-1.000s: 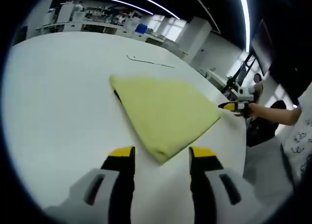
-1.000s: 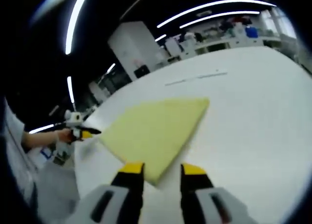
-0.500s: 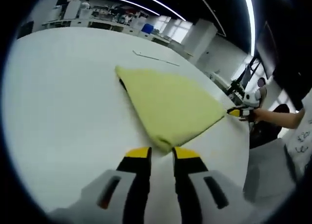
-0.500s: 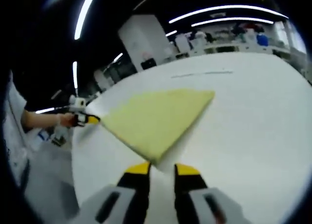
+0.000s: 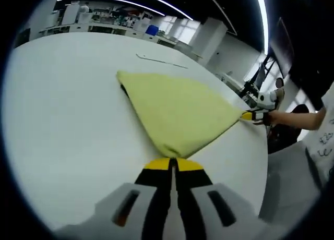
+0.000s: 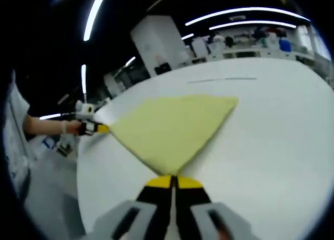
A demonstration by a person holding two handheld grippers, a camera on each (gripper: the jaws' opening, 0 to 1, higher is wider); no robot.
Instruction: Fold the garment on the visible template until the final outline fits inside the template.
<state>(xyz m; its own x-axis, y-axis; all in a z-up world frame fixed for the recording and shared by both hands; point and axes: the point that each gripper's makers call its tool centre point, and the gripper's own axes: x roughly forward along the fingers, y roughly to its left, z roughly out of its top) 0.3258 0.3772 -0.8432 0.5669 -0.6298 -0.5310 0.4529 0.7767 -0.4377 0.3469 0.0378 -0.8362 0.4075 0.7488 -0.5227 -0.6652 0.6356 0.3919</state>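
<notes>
A folded yellow garment [image 5: 180, 115] lies flat on a white bench [image 5: 62, 120], each near corner pinched by a closed hand-held gripper, left [image 5: 173, 165] and right [image 6: 174, 182]; no writing is legible.

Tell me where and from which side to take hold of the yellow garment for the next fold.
Take the yellow garment by its two near corners, coming in low along the white table from the person's edge. It lies flat, so only the tapering corners give thin edges to pinch. Both are already taken: the left claw is shut on one, the right claw on the other.
</notes>
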